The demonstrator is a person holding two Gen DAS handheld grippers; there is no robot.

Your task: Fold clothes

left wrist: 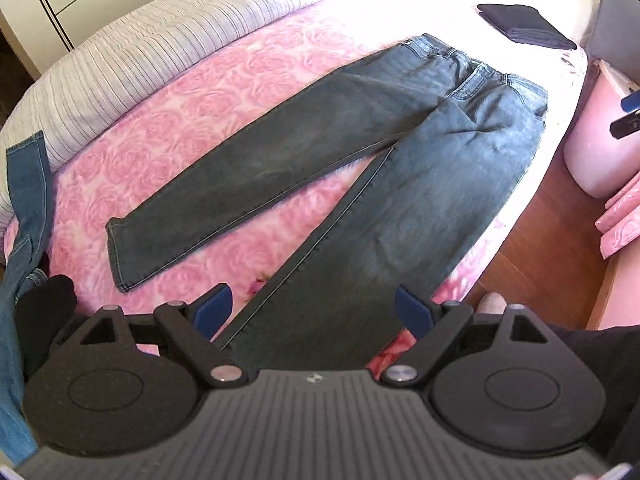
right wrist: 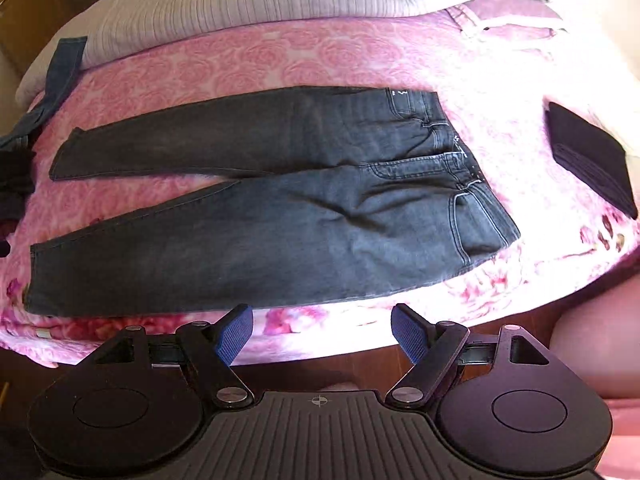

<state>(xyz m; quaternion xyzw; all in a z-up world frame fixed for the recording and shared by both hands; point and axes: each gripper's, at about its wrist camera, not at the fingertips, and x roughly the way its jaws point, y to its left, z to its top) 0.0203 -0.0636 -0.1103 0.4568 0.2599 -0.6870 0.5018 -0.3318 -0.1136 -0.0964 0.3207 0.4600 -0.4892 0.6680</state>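
Note:
A pair of dark grey jeans [left wrist: 360,160] lies spread flat on the pink rose-patterned bed cover [left wrist: 200,92], legs apart in a V, waistband at the far right. My left gripper [left wrist: 314,310] is open and empty, above the hem end of the nearer leg. In the right wrist view the jeans [right wrist: 280,208] lie sideways, waistband to the right. My right gripper [right wrist: 322,330] is open and empty, just off the bed's near edge beside the nearer leg. The right gripper also shows at the left wrist view's right edge [left wrist: 628,114].
A folded dark garment [left wrist: 524,26] lies beyond the waistband, also in the right wrist view [right wrist: 588,156]. Blue jeans [left wrist: 24,208] hang at the left edge. A striped grey quilt [left wrist: 140,52] lies along the far side. A pink bin [left wrist: 600,144] stands on the wooden floor.

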